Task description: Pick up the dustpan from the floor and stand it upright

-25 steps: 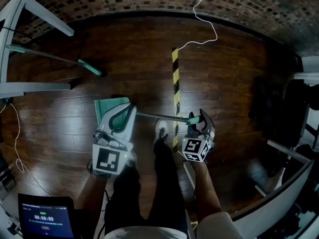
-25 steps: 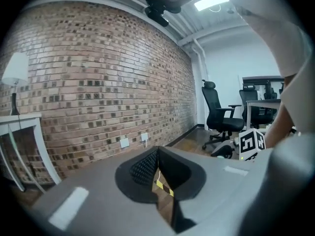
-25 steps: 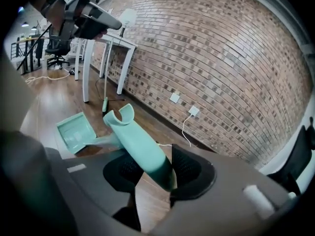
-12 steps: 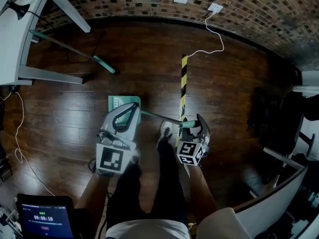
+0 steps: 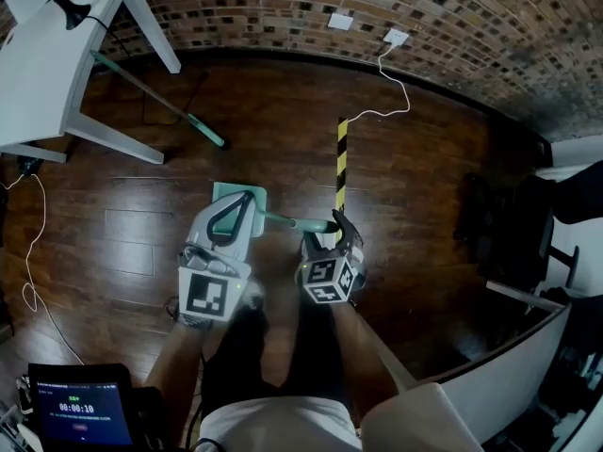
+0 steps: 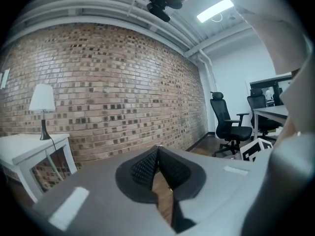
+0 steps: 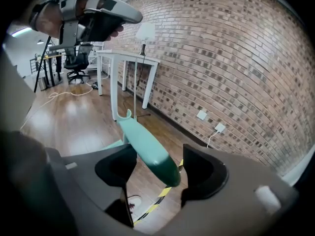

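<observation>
The right hand-held gripper has its jaws wide and opening. The teal handle of the dustpan runs between them, and neither pad presses on it. The handle's rounded tip sits close to the right-hand jaw. In the head view this hand-held gripper hovers just at the near end of the striped tape on the wooden floor.

The left hand-held gripper is pinched together at the tips with nothing between them, and it aims nearly level at the brick wall. It lies left of the tape's near end, above the dustpan's pan.

The pan is down by the floor, left of the tape. Its handle slants up and across to the tape's near end.

A white bench stands well left of the tape, with a teal-tipped broom slanting down beside it. A wall socket sits beyond the tape's far end. An office chair is well right of the tape.
</observation>
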Action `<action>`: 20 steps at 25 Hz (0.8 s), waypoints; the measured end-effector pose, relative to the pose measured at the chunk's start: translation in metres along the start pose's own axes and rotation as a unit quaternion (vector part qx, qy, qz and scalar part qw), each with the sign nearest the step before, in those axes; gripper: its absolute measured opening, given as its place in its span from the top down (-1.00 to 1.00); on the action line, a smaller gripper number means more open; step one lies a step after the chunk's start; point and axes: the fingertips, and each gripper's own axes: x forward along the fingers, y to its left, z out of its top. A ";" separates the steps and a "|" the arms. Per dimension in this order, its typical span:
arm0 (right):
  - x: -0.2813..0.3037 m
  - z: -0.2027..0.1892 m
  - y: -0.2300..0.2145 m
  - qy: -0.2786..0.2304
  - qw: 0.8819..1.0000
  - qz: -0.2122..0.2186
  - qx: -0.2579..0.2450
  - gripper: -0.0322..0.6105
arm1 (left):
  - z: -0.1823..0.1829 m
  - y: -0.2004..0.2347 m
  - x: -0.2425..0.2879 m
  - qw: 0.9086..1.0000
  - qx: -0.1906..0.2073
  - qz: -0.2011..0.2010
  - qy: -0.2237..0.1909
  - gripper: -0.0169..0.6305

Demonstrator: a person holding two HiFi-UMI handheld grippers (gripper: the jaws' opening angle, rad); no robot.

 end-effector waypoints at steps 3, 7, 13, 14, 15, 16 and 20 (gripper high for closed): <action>-0.013 -0.004 0.012 0.030 0.997 0.061 -0.020 -0.06 | 0.033 0.007 -0.024 0.999 0.046 -0.004 -0.027 0.95; -0.036 -0.003 0.003 0.043 0.996 0.074 -0.035 -0.10 | 0.050 0.018 -0.054 0.999 -0.008 0.023 -0.025 0.95; -0.102 0.023 -0.034 -0.018 0.999 -0.009 0.039 -0.09 | 0.081 0.024 -0.094 0.998 -0.034 0.040 -0.032 0.95; -0.114 0.030 -0.042 -0.030 0.998 -0.021 0.051 -0.09 | 0.088 0.025 -0.098 0.998 -0.030 0.042 -0.034 0.95; -0.126 0.037 -0.048 -0.042 0.997 -0.032 0.063 -0.07 | 0.094 0.027 -0.102 0.998 -0.026 0.044 -0.036 0.95; -0.137 0.043 -0.053 -0.052 0.995 -0.041 0.074 -0.05 | 0.099 0.029 -0.107 0.998 -0.022 0.047 -0.037 0.95; -0.183 0.067 -0.068 -0.094 0.988 -0.067 0.105 0.04 | 0.121 0.036 -0.123 0.998 -0.013 0.054 -0.043 0.95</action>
